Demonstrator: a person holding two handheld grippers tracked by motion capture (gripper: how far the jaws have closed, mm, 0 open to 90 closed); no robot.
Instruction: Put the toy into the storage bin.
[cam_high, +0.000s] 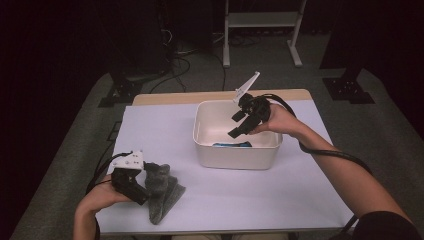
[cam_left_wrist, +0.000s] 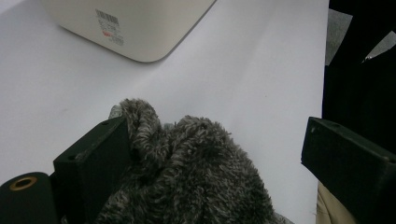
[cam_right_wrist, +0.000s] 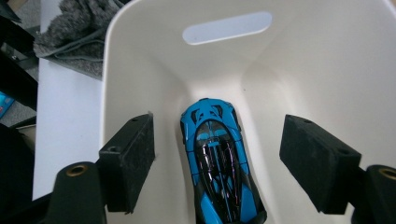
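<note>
A blue toy car (cam_right_wrist: 218, 163) lies on the floor of the white bin (cam_high: 237, 155), also seen as a blue strip (cam_high: 232, 144) in the high view. My right gripper (cam_right_wrist: 224, 163) hangs open just above the car, a pad on each side and neither touching it; in the high view it (cam_high: 238, 125) is over the bin's right half. A grey fuzzy cloth (cam_high: 162, 192) lies on the table at the near left. My left gripper (cam_left_wrist: 224, 158) stands open around the cloth (cam_left_wrist: 187, 177), which leans on one jaw and stays clear of the other.
The table's white cover (cam_high: 165, 130) reaches to the near edge, close to the cloth. The bin's barcoded wall (cam_left_wrist: 140, 28) stands ahead of the left gripper. A white rack (cam_high: 262, 30) and black stands sit on the floor beyond the table.
</note>
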